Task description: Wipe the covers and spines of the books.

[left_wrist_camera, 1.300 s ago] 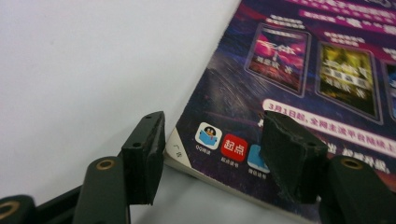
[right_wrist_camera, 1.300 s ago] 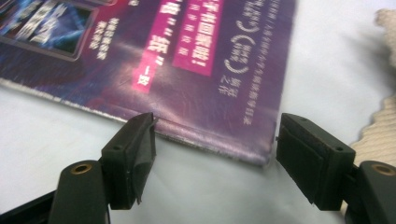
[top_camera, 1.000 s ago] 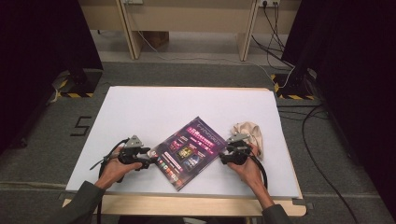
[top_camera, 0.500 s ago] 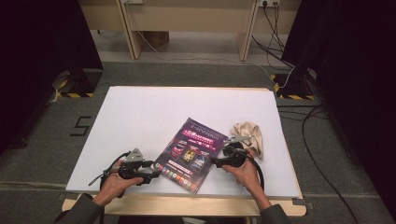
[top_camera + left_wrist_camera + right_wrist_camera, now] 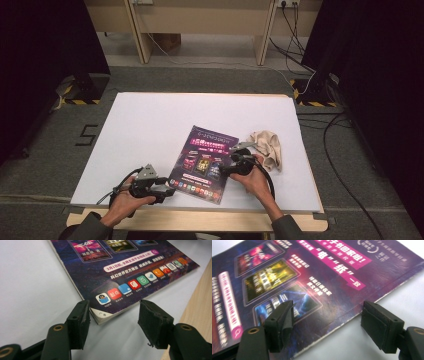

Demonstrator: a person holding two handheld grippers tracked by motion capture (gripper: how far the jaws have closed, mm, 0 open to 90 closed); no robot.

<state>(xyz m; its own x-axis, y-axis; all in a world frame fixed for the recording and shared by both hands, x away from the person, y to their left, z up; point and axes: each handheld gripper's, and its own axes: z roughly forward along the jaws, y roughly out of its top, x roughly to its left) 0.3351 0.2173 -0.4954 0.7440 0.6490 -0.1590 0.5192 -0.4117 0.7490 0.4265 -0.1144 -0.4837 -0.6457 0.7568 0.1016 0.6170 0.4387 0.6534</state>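
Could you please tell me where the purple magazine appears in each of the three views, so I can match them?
High view: magazine lies at table centre, near front edge.
Left gripper view: its corner sits between the jaws.
Right gripper view: its edge runs between the jaws.
Shared landmark: the pink banner.

The magazine [image 5: 120, 267] is cut off at the gripper views' edges.

On the table [image 5: 150, 125]: 1 magazine [image 5: 204, 162], 1 cloth [image 5: 267, 146], 2 grippers.
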